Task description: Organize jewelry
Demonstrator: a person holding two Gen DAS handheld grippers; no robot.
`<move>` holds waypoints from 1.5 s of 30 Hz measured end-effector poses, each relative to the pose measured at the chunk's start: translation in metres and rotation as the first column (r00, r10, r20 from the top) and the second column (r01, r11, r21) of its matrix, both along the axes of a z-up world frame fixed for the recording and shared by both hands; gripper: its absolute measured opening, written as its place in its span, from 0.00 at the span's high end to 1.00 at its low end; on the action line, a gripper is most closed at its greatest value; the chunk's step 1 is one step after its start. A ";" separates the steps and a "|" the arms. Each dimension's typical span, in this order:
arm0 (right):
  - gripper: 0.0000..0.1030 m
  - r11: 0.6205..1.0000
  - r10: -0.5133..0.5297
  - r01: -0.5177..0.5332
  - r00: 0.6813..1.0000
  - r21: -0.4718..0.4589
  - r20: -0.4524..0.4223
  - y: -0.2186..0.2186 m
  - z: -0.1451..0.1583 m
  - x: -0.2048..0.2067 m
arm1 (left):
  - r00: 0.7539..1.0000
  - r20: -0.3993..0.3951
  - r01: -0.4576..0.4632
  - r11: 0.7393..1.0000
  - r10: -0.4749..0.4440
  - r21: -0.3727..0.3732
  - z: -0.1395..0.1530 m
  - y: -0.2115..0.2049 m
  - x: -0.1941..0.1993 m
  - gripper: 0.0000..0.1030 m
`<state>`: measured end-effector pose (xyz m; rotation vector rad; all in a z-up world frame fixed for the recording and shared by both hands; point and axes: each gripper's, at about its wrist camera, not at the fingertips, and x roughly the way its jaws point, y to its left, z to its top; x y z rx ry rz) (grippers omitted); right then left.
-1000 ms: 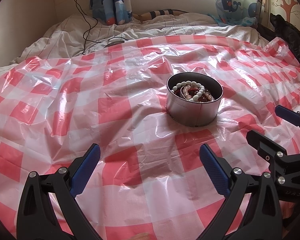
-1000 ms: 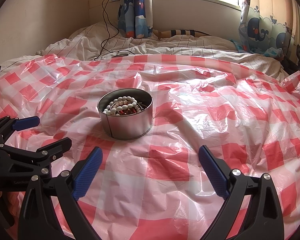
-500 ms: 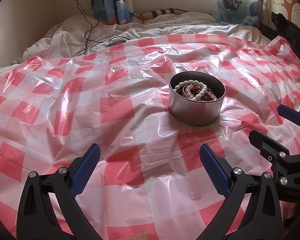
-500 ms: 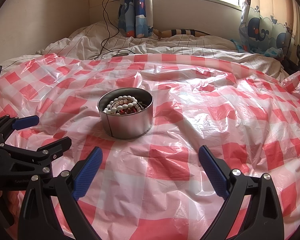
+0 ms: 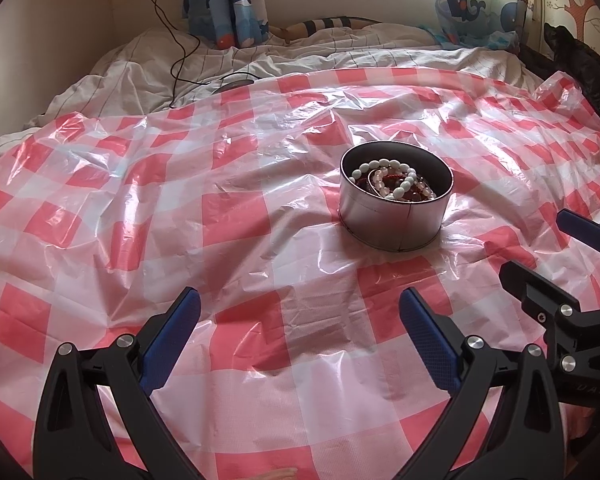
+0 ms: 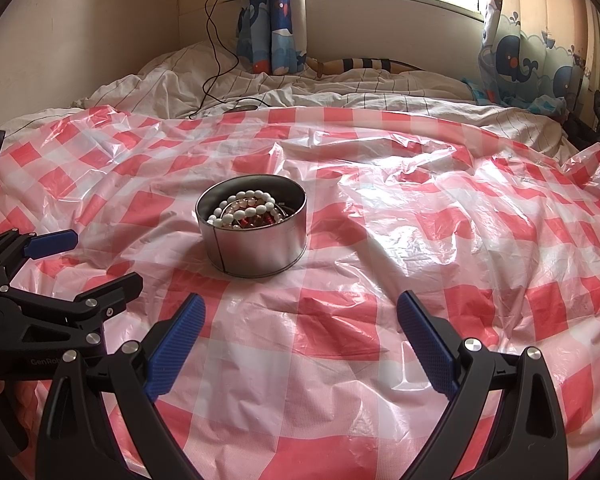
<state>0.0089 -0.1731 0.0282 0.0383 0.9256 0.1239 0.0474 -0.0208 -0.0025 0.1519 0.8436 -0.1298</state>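
Observation:
A round silver tin (image 5: 394, 222) stands on the red-and-white checked plastic sheet (image 5: 228, 216); it also shows in the right wrist view (image 6: 256, 248). Inside lie a white bead bracelet (image 5: 392, 182) (image 6: 246, 210), a pale pink one and dark red beads. My left gripper (image 5: 298, 332) is open and empty, near and left of the tin. My right gripper (image 6: 300, 334) is open and empty, near and slightly right of the tin. Each gripper shows in the other's view, the right (image 5: 556, 256) and the left (image 6: 84, 264), both open.
The sheet covers a bed with a rumpled white striped duvet (image 6: 260, 92) at the far end. A black charging cable (image 6: 212, 60) runs from a wall socket onto the duvet. Whale-print curtains (image 6: 274, 20) hang at the back. Dark clothing (image 5: 580, 64) lies at the far right.
Both grippers have drawn back slightly from the tin and stayed open. The tin and its beads have not moved.

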 end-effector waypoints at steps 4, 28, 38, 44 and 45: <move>0.10 1.000 0.000 0.000 1.000 0.000 0.000 0.001 0.000 -0.001 | 1.000 0.001 -0.005 1.000 0.005 0.010 -0.001 0.003 0.000 0.07; 0.10 1.000 -0.021 0.021 1.000 0.003 -0.009 -0.010 0.000 0.002 | 0.995 -0.052 -0.088 0.990 0.083 -0.106 -0.006 0.027 0.008 0.07; 0.10 0.999 -0.043 0.043 0.999 0.014 -0.011 -0.018 0.003 0.005 | 0.993 -0.041 -0.111 0.991 0.108 -0.068 -0.003 0.038 0.014 0.07; 0.09 0.999 -0.037 0.037 0.999 0.012 -0.010 -0.019 0.003 0.005 | 0.988 -0.059 -0.139 0.990 0.139 0.012 -0.010 0.039 0.020 0.07; 0.09 0.999 -0.035 0.036 0.999 0.011 -0.011 -0.018 0.002 0.005 | 0.989 -0.064 -0.133 0.991 0.133 -0.001 -0.010 0.039 0.020 0.07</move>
